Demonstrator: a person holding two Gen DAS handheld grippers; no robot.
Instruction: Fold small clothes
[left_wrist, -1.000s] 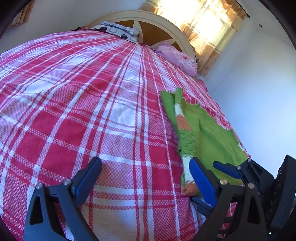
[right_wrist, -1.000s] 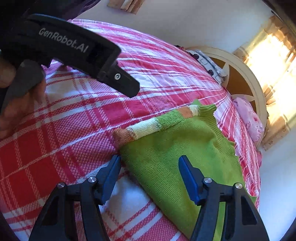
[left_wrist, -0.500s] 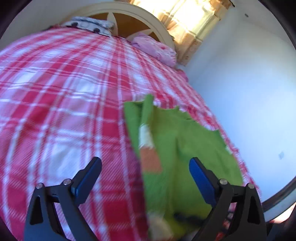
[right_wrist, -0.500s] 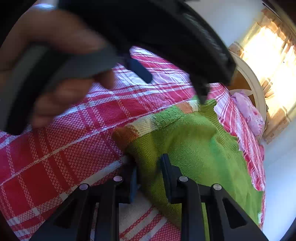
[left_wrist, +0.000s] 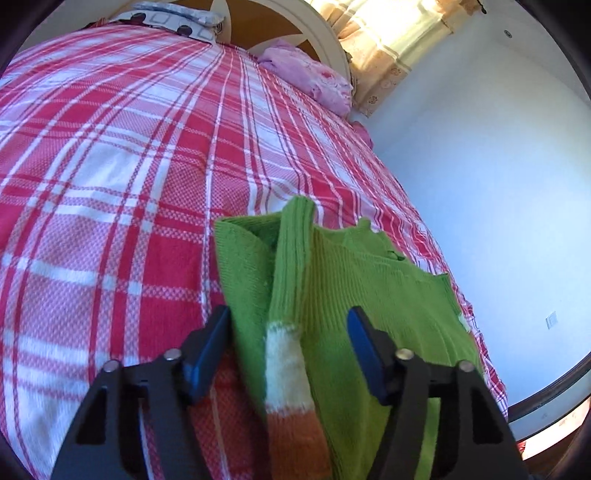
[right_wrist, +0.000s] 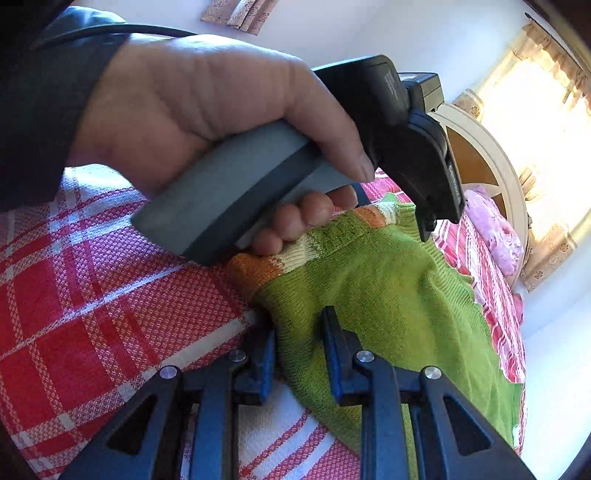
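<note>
Nearest the right wrist camera, the right tool (right_wrist: 297, 347) stands narrow, its blue pads pinching the near corner of the green sweater (right_wrist: 391, 295), which bunches up between them; this grip looks settled. The sweater lies on the red plaid bedspread (left_wrist: 110, 184) near the bed's right edge, with its striped sleeve (left_wrist: 290, 369) of green, white and orange bands folded lengthwise over the body. The left tool (left_wrist: 286, 343) has just been closing and now stands about half wide, straddling that sleeve and the sweater's left edge; the pads do not yet press on the knit. From the right wrist view the person's left hand (right_wrist: 207, 110) wraps the grey handle just above the sleeve cuff. To do this step well, I judge the left tool should sink a little so that its pads catch sleeve and body layer together, then close fully before any lift; both tools should then rise evenly so the loose knit does not sag or let the sleeve slip out of the fold. Farther off lie a pink pillow (left_wrist: 310, 77) and a patterned pillow (left_wrist: 173, 18) against the cream headboard (left_wrist: 295, 26). No containers show in either view.
</note>
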